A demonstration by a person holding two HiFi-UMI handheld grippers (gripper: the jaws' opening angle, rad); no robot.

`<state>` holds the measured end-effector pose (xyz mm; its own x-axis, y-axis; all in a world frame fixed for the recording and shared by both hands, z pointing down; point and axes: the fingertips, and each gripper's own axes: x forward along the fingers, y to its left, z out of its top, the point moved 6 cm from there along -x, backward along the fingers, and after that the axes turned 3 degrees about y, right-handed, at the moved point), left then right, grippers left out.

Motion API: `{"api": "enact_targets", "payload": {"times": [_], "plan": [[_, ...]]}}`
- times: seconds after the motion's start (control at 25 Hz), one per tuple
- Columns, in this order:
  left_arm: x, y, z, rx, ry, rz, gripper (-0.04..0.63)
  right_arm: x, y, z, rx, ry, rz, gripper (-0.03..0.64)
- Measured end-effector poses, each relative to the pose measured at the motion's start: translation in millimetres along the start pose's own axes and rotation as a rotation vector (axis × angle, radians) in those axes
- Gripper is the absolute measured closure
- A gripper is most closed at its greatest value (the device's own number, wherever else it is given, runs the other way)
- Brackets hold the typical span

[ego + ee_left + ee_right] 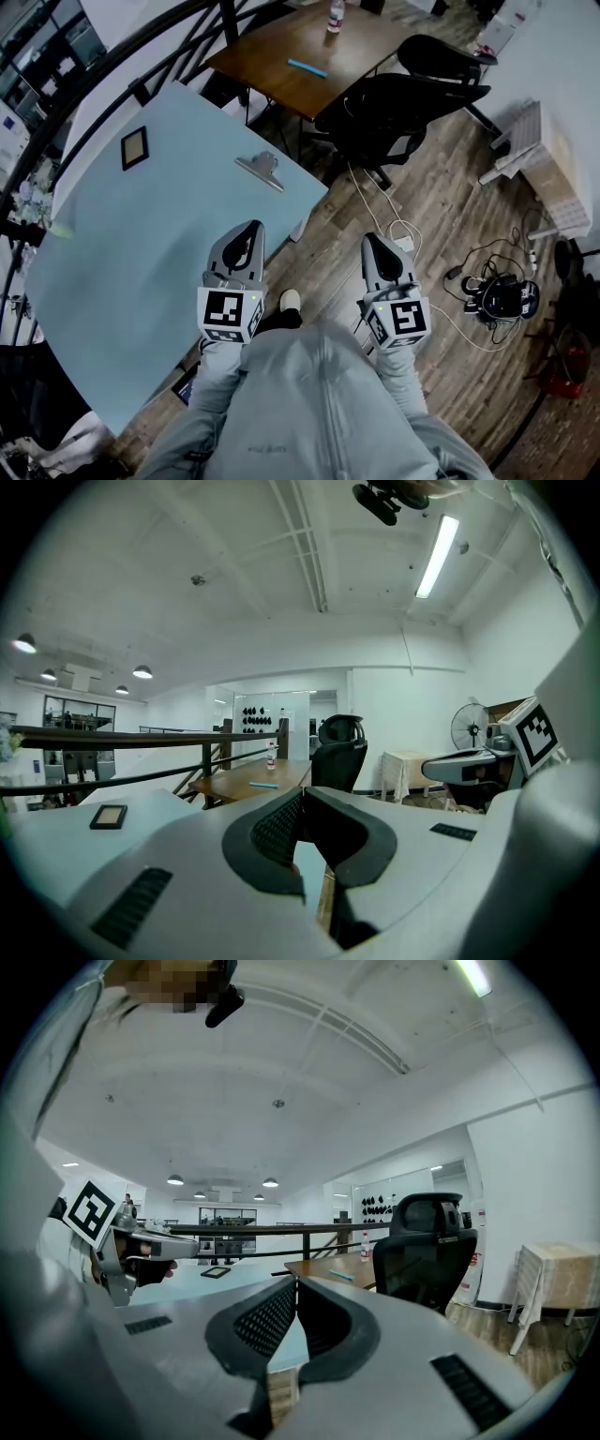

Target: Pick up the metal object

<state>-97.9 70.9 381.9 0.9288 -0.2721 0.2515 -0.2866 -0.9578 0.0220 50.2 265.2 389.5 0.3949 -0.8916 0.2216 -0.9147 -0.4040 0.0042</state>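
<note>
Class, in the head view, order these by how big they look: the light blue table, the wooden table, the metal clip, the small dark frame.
1. light blue table
2. wooden table
3. metal clip and small dark frame: too alike to rank.

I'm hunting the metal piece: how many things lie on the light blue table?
2. A metal clip lies near the right edge of the light blue table; a small dark-framed square lies left of it. The left hand-held gripper may hide a little.

Light: bright, even, from ceiling tube (437,555) and round lamps (142,671).
Head view: duller, dark corners.
Edges: fisheye bend, black vignette.
Focus: nearest foreground soft.
</note>
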Motion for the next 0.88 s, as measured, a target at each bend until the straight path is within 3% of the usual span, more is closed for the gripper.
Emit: {"api": "enact_targets", "payload": {"times": [0.48, 0.88], "plan": [[13.2, 35.0, -10.1, -0.022, 0.030, 0.021, 0.566, 47.9, 9.4, -2.2, 0.026, 0.026, 0.032, 0.592], [36.7, 71.4, -8.2, -0.071, 0.022, 0.149, 0.566, 126.1, 4.1, 10.0, -0.005, 0.040, 0.169, 0.592]]}}
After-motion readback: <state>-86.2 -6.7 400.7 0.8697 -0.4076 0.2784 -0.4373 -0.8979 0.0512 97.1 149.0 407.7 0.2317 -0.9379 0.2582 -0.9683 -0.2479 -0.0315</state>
